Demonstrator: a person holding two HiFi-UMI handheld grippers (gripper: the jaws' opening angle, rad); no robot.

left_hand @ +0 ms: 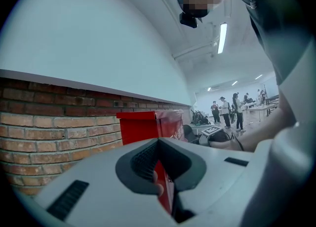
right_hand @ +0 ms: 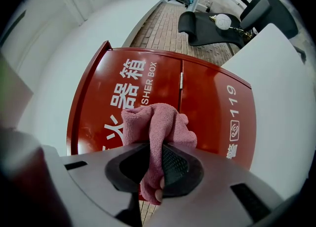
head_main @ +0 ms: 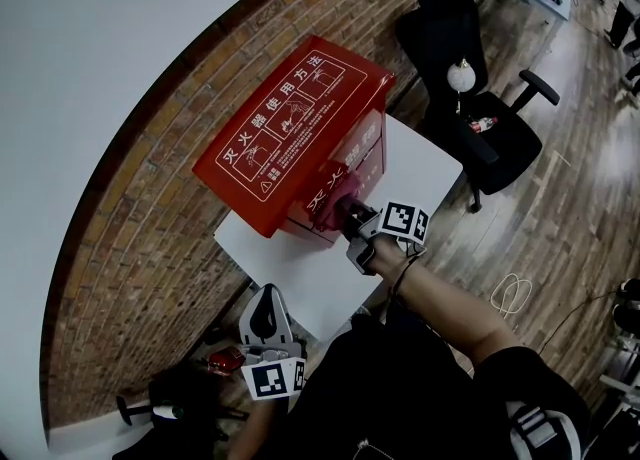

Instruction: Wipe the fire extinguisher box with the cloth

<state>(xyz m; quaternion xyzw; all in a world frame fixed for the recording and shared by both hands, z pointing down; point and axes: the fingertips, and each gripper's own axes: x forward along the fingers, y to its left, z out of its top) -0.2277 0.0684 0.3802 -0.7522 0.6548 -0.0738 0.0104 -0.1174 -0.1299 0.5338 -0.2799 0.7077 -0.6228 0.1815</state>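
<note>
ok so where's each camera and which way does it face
Head view: on the person's head, facing steeply down at the fire extinguisher box on a white table; left gripper, right gripper, right forearm show.
Left gripper view: on that gripper, facing the brick wall and the box's side; empty jaws show.
Right gripper view: on that gripper, facing the box front; jaws grip the cloth.
Shared: all three see the box.

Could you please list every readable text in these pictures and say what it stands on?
"灭火器使用方法": lid of the fire extinguisher box.
"器箱" and "SHER BOX": its front, the rest behind the cloth.
"119": its front, at right.
Small print on the lid: too small to read.
</note>
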